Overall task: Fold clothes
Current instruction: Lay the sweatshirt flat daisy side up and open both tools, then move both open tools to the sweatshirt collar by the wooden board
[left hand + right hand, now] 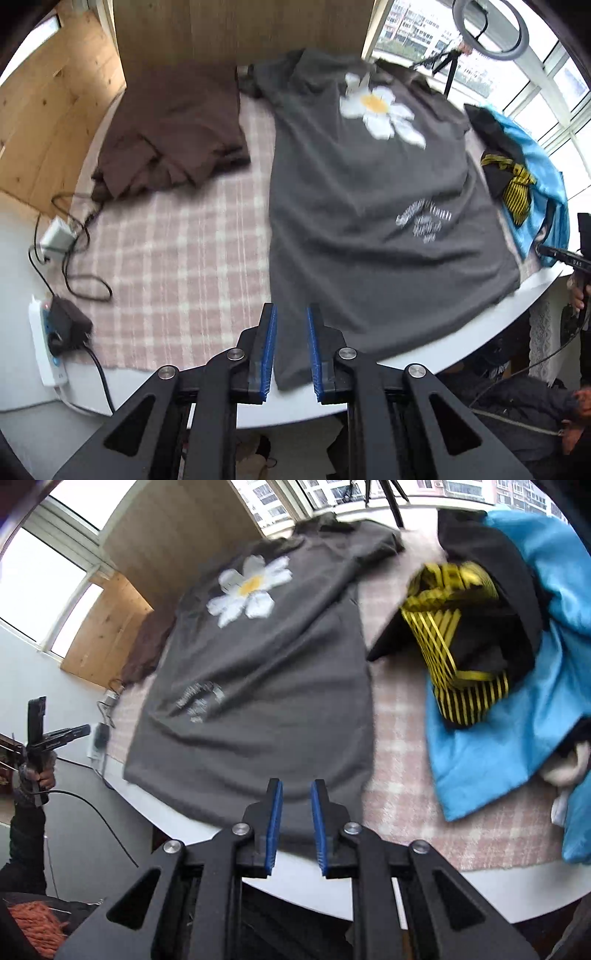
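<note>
A dark grey T-shirt (354, 206) with a white daisy print lies spread flat on a pink plaid cloth (184, 258) over a white table. My left gripper (291, 310) is open at the shirt's near left hem corner, which lies between its blue pads (270, 347) and hangs slightly over the table edge. In the right wrist view my right gripper (297, 784) is open over the near hem of the same T-shirt (266, 686), close to its right corner. A hand holds the left gripper (55, 734) at the far left.
A folded brown garment (177, 129) lies at the back left. A black and yellow striped garment (454, 646) rests on blue fabric (517, 720) to the right. A power strip (44, 343), charger and cables lie at the left. A ring light (487, 29) stands by the window.
</note>
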A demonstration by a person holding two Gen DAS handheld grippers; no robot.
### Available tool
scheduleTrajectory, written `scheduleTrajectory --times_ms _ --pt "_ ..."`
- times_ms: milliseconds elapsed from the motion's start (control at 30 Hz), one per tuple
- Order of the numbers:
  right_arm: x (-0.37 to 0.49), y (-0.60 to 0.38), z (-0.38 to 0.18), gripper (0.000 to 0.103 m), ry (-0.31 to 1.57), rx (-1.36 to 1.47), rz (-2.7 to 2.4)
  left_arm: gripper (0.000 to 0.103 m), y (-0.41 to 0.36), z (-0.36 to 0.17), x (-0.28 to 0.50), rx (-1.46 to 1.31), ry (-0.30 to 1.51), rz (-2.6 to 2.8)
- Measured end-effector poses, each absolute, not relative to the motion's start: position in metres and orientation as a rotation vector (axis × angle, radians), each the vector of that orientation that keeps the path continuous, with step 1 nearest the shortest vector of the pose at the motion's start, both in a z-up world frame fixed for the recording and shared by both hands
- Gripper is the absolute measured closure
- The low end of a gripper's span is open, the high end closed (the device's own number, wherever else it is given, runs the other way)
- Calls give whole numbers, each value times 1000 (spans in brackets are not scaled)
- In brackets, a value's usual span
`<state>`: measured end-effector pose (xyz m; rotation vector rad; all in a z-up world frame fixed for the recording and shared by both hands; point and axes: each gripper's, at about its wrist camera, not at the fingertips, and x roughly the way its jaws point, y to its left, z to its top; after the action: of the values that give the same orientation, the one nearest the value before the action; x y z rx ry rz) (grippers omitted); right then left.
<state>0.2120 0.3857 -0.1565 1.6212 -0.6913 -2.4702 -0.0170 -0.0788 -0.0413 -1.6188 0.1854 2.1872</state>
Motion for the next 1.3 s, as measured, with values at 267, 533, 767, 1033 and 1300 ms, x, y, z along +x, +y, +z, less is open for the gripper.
scheduleTrajectory --times_ms 267,533,767,1033,1300 --pt "144 392 -54 69 -500 1388 -2719 82 -64 23 -120 -1411 349 2353" --pt "58 394 -22 69 -238 1341 -2877 79 -24 30 -201 -1276 364 2344" --pt "-14 413 -65 63 -81 1518 -2890 70 44 -20 -240 -1293 498 2238" --pt "-105 468 -135 46 68 1675 -2819 70 86 -61 -271 -1366 536 2153" --pt "-167 525 -230 46 -95 1937 -2651 70 92 -95 -319 -1464 448 2145"
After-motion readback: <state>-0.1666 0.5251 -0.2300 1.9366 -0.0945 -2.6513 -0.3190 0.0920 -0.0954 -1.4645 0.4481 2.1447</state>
